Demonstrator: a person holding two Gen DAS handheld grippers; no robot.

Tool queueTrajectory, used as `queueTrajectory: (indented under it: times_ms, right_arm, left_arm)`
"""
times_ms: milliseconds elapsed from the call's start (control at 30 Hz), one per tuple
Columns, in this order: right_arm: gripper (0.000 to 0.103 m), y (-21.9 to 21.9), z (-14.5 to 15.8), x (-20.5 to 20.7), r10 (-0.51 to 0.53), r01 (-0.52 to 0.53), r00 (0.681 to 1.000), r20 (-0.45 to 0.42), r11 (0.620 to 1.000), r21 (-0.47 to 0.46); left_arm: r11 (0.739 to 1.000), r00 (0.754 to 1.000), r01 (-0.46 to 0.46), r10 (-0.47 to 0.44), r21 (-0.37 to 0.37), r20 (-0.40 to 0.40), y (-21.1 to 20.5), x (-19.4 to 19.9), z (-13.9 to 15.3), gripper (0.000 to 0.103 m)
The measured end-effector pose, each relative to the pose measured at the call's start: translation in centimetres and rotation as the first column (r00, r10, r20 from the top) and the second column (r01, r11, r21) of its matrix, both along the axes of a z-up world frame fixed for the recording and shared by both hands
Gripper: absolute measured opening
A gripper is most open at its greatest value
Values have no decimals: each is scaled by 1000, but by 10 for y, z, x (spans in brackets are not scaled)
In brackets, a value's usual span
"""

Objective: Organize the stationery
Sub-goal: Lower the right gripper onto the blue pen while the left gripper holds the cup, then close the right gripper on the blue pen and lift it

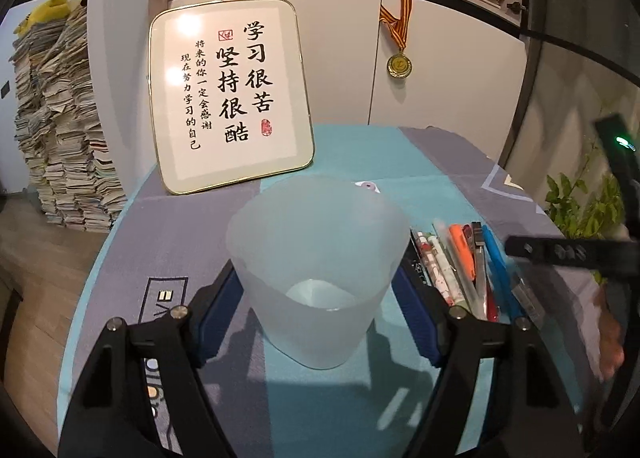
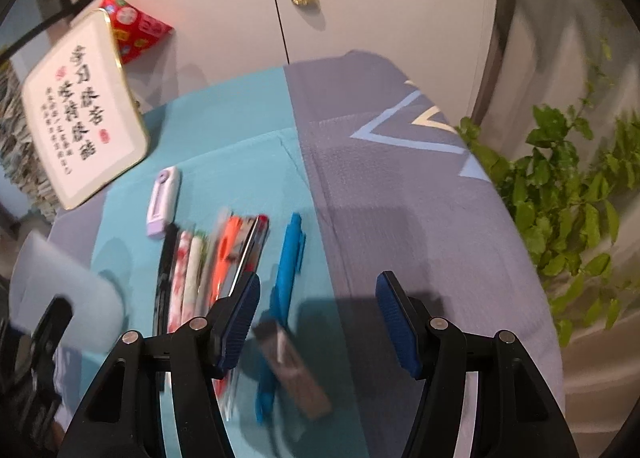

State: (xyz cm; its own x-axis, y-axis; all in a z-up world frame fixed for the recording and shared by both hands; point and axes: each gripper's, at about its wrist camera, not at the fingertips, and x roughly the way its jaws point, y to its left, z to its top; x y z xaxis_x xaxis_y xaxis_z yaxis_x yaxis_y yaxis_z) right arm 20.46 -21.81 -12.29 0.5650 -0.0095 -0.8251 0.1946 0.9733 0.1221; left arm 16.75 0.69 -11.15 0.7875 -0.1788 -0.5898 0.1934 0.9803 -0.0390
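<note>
Stationery: a row of pens (image 1: 460, 270) lying side by side on the tablecloth (image 1: 168, 242), just right of the cup, with a lilac flat piece beyond them.
Tablecloth: soft, matte fabric in turquoise and grey-violet blocks with pale line patterns; it covers the whole table.
Framed plaque (image 1: 230, 94): rounded rectangle, thin gold rim, glossy white face with black brush lettering and red seals; it stands tilted back at the far edge of the table.
Cup (image 1: 318, 258): frosted, translucent plastic, wide rounded mouth narrowing to a smaller base, empty; it stands upright on the turquoise band.
Left gripper (image 1: 320, 298): black arms with ribbed blue pads; both pads press on the cup's lower sides, so it has the cup clamped.
Right gripper (image 2: 318, 318): same build, jaws apart with nothing gripped; it hovers over the near end of the blue pen.
Blue pen (image 2: 288, 270): smooth bright-blue barrel with a clip, lying apart to the right of the row; a brownish flat object (image 2: 294, 370), blurred, lies across its near end.
Orange marker (image 2: 228, 254): thick, vivid orange, mid-row.
Patterned pens (image 2: 186, 274): two slim barrels, pale with red and green print.
Lilac piece (image 2: 163, 200): flat, rounded, matte pastel plastic; too blurred to identify.
</note>
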Motion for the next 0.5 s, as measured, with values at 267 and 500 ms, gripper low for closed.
queueTrajectory:
  times_ms: [267,500]
  right_arm:
    - [63,10,-17,33,-12,7,995,-96,999,-54]
    - [25,8,-17,42,-21,12,995,-102,996,-90]
  left_arm:
    - [993,994,110,-111,42,21,-1,-6,-2,74]
    - [988,987,150,-152,32,56,1,-14,-6,75]
